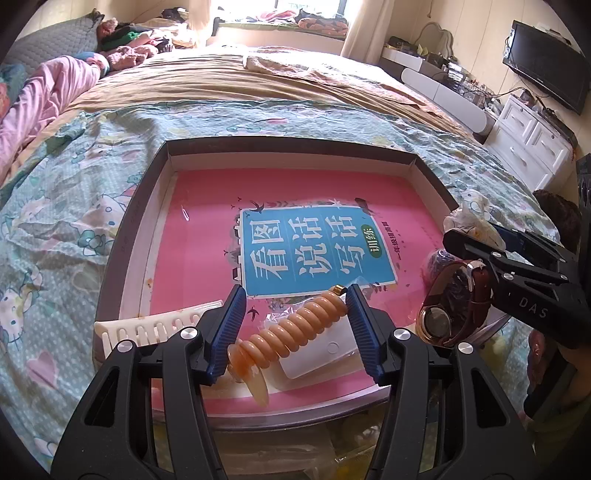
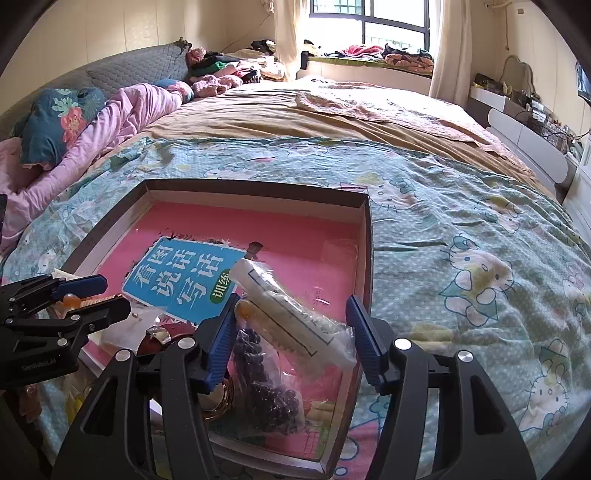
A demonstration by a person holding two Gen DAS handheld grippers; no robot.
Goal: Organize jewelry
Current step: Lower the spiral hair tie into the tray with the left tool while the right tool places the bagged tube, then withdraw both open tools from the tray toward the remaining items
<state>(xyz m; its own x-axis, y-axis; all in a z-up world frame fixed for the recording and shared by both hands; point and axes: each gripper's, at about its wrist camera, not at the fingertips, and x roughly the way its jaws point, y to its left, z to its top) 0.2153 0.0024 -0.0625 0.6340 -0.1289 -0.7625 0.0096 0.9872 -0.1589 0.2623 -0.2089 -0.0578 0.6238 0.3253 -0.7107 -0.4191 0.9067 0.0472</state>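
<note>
Between ribbed blue pads (image 1: 231, 325), glossy spiral bracelet (image 1: 295, 326)

Bedroom, daylit. Large bed (image 2: 332, 122) spread with a tan blanket (image 2: 295, 110) and, nearer, a teal cartoon-print sheet (image 2: 461, 221), creased. Grey quilted headboard (image 2: 140, 66) along the bed's left edge, with a floral pillow (image 2: 55, 114) and a pink duvet (image 2: 122, 114) bunched against it. Loose clothing (image 2: 229, 70) piled at the far left corner. Barred window (image 2: 369, 22) behind the far edge, overexposed, cream curtains (image 2: 448, 48) either side; cluttered window ledge (image 2: 369, 55). Cream walls (image 2: 110, 33). Off the right edge: white drawer unit (image 1: 532, 136), wall-mounted television (image 1: 546, 62), crowded counter (image 1: 424, 48).
</note>
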